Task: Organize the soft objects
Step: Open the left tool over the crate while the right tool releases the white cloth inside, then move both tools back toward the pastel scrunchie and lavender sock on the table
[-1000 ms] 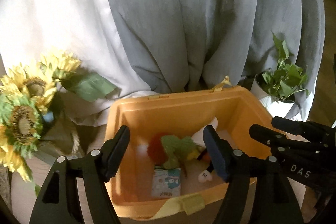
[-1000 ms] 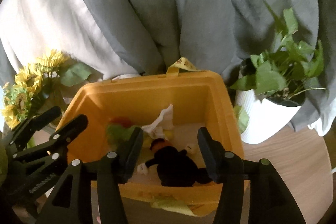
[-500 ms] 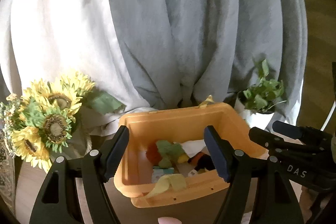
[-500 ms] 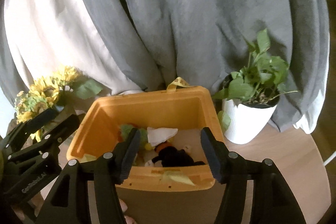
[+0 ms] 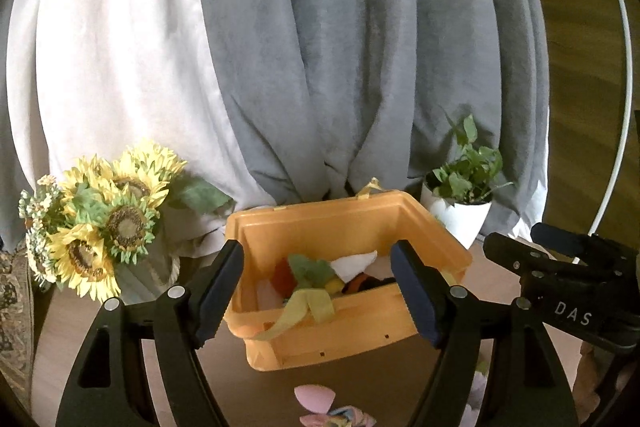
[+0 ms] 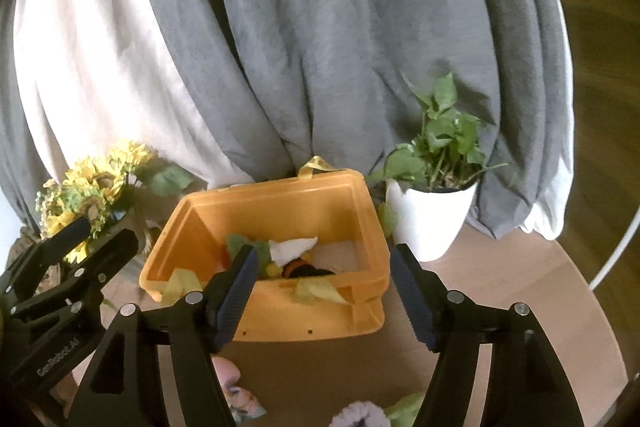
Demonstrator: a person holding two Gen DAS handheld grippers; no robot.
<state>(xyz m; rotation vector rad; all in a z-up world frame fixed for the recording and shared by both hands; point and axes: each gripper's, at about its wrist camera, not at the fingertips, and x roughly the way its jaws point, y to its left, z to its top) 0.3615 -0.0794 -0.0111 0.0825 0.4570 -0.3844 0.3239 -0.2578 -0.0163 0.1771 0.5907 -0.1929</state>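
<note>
An orange bin [image 5: 360, 331] [image 6: 308, 323] stands on the round wooden table and holds several soft toys: a green one [image 5: 308, 269], a white one [image 6: 292, 249], a black and orange one [image 6: 304, 270]. Yellow-green straps hang over its near rim. My left gripper [image 5: 320, 295] hovers in front of the bin, jaws opening, nothing between them. My right gripper [image 6: 324, 295] hovers likewise, jaws opening and empty. On the table near me lie a pink soft toy [image 5: 320, 403] [image 6: 232, 383] and a lilac fluffy one [image 6: 360, 415].
A vase of sunflowers [image 5: 104, 223] [image 6: 88, 195] stands left of the bin. A white pot with a green plant [image 5: 460, 211] [image 6: 432, 211] stands to its right. Grey and white curtains hang behind. The table edge curves at the right.
Both grippers pulled back and up from over the bin, so it looks smaller and farther. Their jaws spread wider. Soft toys on the table came into view at the bottom.
</note>
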